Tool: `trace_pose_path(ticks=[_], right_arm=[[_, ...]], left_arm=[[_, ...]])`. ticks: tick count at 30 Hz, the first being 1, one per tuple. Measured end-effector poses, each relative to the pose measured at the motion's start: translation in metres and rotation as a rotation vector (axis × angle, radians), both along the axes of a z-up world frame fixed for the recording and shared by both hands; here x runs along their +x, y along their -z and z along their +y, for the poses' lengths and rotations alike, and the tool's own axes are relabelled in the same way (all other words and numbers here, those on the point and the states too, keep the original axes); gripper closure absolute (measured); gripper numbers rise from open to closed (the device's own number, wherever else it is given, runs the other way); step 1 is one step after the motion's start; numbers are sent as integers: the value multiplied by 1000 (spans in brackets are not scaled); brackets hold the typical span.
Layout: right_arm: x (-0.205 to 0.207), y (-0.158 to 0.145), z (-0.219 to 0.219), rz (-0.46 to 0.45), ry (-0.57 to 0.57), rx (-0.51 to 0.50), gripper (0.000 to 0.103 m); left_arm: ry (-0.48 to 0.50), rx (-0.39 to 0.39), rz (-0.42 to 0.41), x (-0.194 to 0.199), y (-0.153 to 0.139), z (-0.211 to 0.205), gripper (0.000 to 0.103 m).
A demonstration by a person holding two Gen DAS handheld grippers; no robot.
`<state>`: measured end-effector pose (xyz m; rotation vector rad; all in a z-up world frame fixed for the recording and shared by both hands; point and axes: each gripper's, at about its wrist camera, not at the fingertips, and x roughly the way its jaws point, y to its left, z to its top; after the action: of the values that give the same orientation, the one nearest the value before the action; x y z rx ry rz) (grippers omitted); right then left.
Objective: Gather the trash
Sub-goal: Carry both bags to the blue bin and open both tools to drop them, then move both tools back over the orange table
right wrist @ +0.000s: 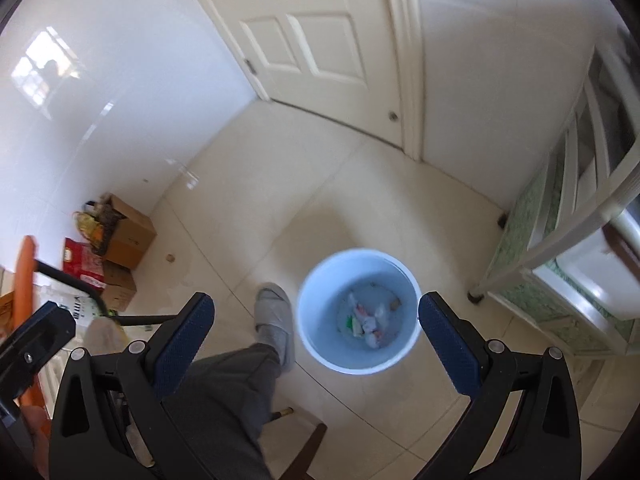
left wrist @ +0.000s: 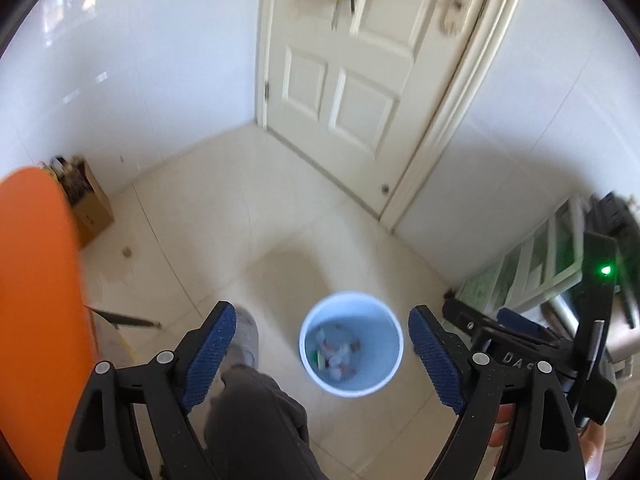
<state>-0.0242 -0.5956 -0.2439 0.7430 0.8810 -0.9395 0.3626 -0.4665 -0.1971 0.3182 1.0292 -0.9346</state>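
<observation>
- Both grippers, left (left wrist: 322, 354) and right (right wrist: 316, 338), point down at the floor with jaws spread wide and nothing between them.
- Trash (right wrist: 370, 320), crumpled wrappers and scraps, lies at the bottom of a pale blue bin (right wrist: 320, 344) standing on the tiled floor (right wrist: 248, 184), seen between each gripper's blue pads.
- Just left of the bin is a person's grey slipper (right wrist: 274, 316) and dark trouser leg (right wrist: 228, 400).
- Farther off, cardboard boxes (right wrist: 130, 240) sit by the white wall.
- Beyond stands a cream panelled door (left wrist: 344, 80).
</observation>
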Motion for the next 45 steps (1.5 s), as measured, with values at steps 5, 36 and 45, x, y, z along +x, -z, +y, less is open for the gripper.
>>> trace_pose_path(ticks=[5, 36, 45], right_arm=[[28, -52, 43, -50, -81, -93, 0], [242, -231, 372, -355, -783, -510, 0], [260, -223, 406, -342, -838, -520, 0]], left_arm=[[-69, -95, -105, -17, -53, 74, 16], [-792, -213, -476, -193, -192, 491, 1], [-859, -219, -469, -212, -198, 508, 1]])
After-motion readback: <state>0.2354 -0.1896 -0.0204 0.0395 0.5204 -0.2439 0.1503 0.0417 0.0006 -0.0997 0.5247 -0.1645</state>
